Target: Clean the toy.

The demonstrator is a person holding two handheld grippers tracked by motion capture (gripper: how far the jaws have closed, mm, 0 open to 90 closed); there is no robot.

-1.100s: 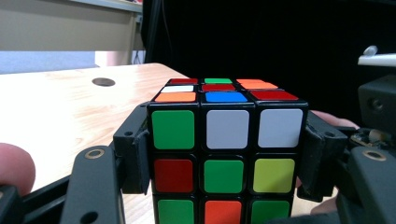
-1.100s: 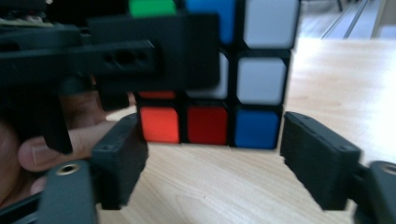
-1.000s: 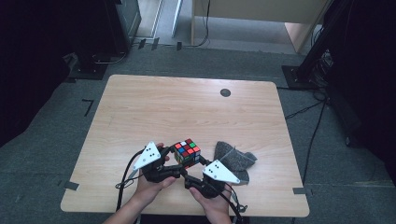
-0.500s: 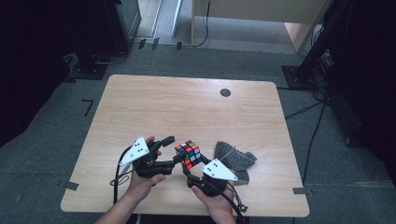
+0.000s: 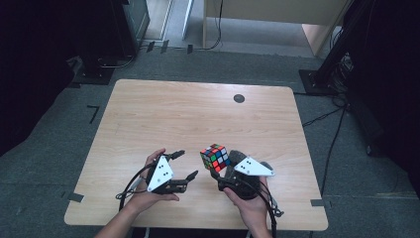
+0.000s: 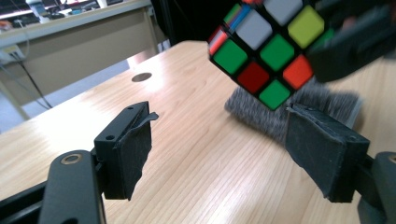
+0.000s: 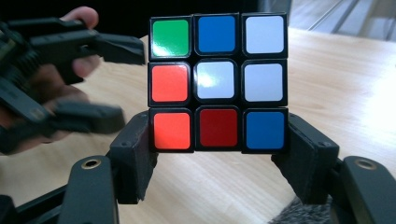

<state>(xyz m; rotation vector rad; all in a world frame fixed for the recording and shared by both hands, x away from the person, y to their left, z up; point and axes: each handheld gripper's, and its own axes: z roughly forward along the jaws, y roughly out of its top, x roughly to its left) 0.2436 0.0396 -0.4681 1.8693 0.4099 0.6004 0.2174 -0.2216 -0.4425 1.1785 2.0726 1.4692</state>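
Puzzle cube (image 7: 217,82) clamped in my right gripper (image 7: 218,154), pads on bottom layer's two opposite sides, cube lifted clear of counter (image 5: 163,119) near its front edge. Rigid plastic, light, slick faces; layers can twist, so flat opposite faces are best hold. Scrambled stickers, black frame. My left gripper (image 5: 184,164) just beside, jaws just opened, nothing between. Grey fuzzy cloth (image 6: 322,100) under cube.

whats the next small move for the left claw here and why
Probably bring the left claw back to the cube and close on its free upper layers. Its jaws have just been opening, with nothing between them, while the right claw clamps the bottom layer above the table.
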